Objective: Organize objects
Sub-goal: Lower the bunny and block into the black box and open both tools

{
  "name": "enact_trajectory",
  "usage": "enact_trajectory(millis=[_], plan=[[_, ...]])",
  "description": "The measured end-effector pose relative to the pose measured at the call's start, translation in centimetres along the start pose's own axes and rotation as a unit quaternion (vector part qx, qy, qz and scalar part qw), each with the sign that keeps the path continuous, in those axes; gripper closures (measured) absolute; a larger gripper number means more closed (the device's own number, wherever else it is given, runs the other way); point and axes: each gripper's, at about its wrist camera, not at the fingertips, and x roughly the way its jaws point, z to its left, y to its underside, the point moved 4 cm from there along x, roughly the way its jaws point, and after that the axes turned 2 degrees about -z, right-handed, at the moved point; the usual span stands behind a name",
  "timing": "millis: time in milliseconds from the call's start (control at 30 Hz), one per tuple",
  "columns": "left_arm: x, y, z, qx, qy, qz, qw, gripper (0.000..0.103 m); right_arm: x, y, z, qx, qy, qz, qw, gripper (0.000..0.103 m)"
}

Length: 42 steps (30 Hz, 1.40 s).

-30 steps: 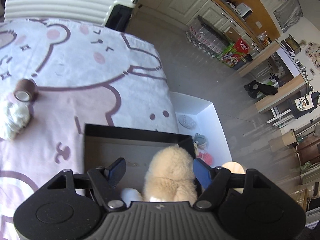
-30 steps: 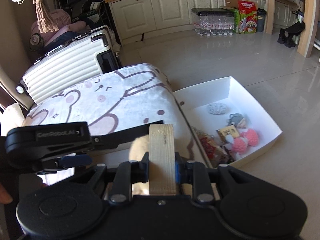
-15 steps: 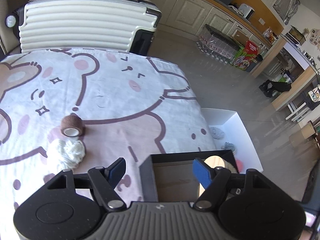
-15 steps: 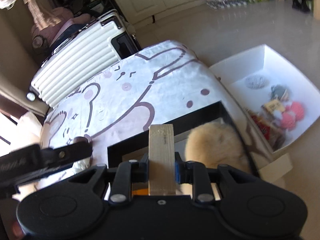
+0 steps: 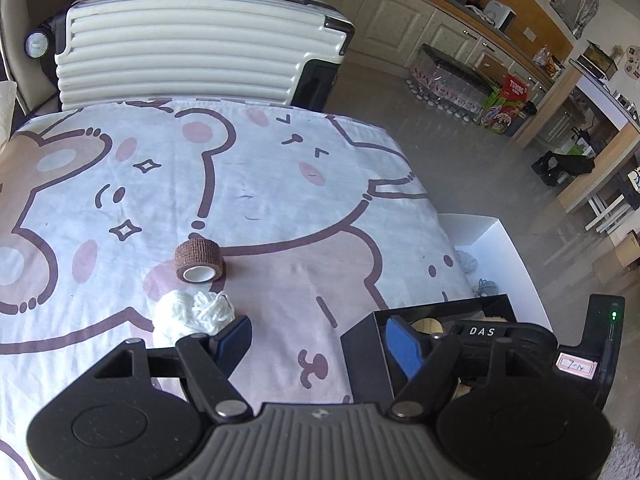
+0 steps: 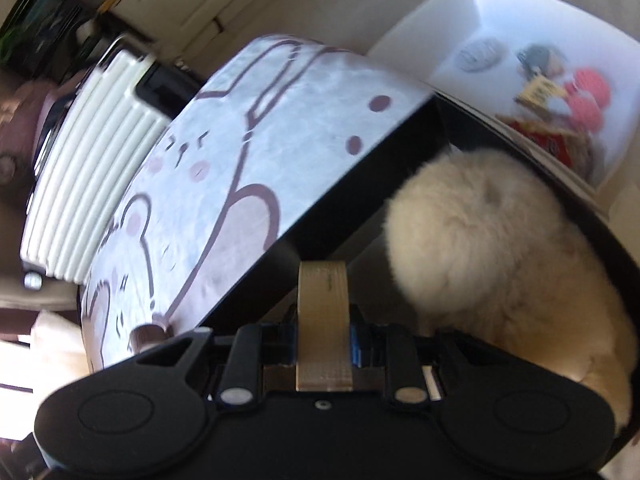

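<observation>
A wooden block [image 6: 323, 320] is clamped upright between the right gripper's [image 6: 324, 340] jaws, over the black box [image 6: 360, 184], beside the plush [image 6: 492, 264] lying inside. The left gripper's [image 5: 320, 340] jaws are held wide apart and empty, above the bench cloth [image 5: 280, 184]. A white yarn ball [image 5: 192, 312] lies just ahead of its left finger, touching a brown tape roll [image 5: 199, 262]. The box sits at the bench's right edge, with a white tray [image 5: 516, 256] on the floor beyond.

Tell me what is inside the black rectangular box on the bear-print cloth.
The black rectangular box holds a fluffy cream plush toy. The right gripper holds a pale wooden block over it. The box floor beneath them is hidden.
</observation>
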Motion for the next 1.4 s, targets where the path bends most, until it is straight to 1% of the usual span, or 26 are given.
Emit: enact_trajectory(millis=[100,167,200,233,300,400,533,633,733,800,833,867,900,933,967,1000,1033,1133,1200,1300,1367,1400], plan=[[0.0,0.1,0.2,0.004,-0.001,0.002,1.0000,0.029,0.3,-0.1,-0.7,0.032,-0.007,-0.007,0.999,0.078],[0.0,0.1,0.1,0.005,0.000,0.003,1.0000,0.029,0.3,-0.3,-0.7,0.032,0.008,-0.007,0.999,0.068],[0.0,0.1,0.1,0.005,0.001,0.004,1.0000,0.029,0.1,-0.4,-0.5,0.025,0.014,-0.006,1.000,0.056],[0.0,0.1,0.1,0.005,0.001,0.004,1.0000,0.029,-0.1,-0.5,-0.3,0.016,0.017,-0.006,1.000,0.048],[0.0,0.1,0.0,0.006,0.003,0.004,1.0000,0.029,-0.7,-0.5,0.6,-0.018,0.028,-0.007,0.999,0.045],[-0.2,0.1,-0.4,0.010,0.006,0.003,0.9999,0.029,-1.6,-0.3,2.1,-0.094,0.058,-0.015,0.994,0.044],[-0.4,0.3,-0.9,0.024,0.004,0.002,0.9997,0.029,-1.8,0.4,3.9,-0.181,0.108,-0.020,0.977,0.043],[-0.6,0.3,-1.0,0.035,0.000,0.001,0.9994,0.029,-1.9,1.0,5.2,-0.235,0.146,-0.027,0.961,0.044],[-0.6,0.3,-0.8,0.034,-0.002,0.002,0.9994,0.029,-1.9,1.2,6.4,-0.266,0.154,-0.029,0.951,0.044],[-0.6,0.3,-0.7,0.033,-0.002,0.003,0.9995,0.029,-1.2,1.6,6.8,-0.278,0.148,-0.012,0.949,0.044],[-0.6,0.3,-0.7,0.034,-0.002,0.004,0.9994,0.029,-0.6,2.0,6.9,-0.283,0.153,-0.003,0.947,0.041],[-0.6,0.3,-0.7,0.035,-0.002,0.005,0.9994,0.029,0.0,2.2,6.9,-0.292,0.164,0.000,0.942,0.041],[-0.6,0.3,-0.6,0.036,-0.002,0.005,0.9993,0.029,0.4,2.4,6.7,-0.298,0.172,0.004,0.939,0.042],[-0.6,0.3,-0.5,0.037,-0.003,0.005,0.9993,0.029,0.8,2.4,6.4,-0.298,0.177,0.008,0.938,0.044],[-0.6,0.3,-0.4,0.036,-0.004,0.005,0.9994,0.029,1.0,2.5,5.9,-0.294,0.180,0.014,0.939,0.048],[-0.6,0.2,-0.2,0.033,-0.004,0.005,0.9994,0.029,1.2,2.4,5.4,-0.287,0.179,0.022,0.941,0.054],[-0.5,0.2,-0.1,0.030,-0.004,0.005,0.9995,0.029,1.3,2.3,5.0,-0.281,0.171,0.025,0.944,0.055],[-0.3,0.1,0.0,0.025,-0.003,0.007,0.9997,0.029,0.8,2.0,4.7,-0.277,0.155,0.022,0.948,0.056],[-0.2,0.2,-0.1,0.026,-0.001,0.008,0.9996,0.029,0.1,1.4,4.6,-0.253,0.141,0.017,0.957,0.056],[-0.2,0.2,-0.3,0.032,0.000,0.008,0.9995,0.029,-1.1,0.4,4.0,-0.180,0.115,0.005,0.977,0.056],[-0.3,0.3,-0.5,0.034,0.001,0.008,0.9994,0.029,-1.6,-0.2,3.3,-0.103,0.093,0.000,0.990,0.056],[-0.4,0.3,-0.5,0.036,0.001,0.008,0.9993,0.029,-1.6,-0.4,2.9,-0.065,0.083,0.000,0.994,0.056]])
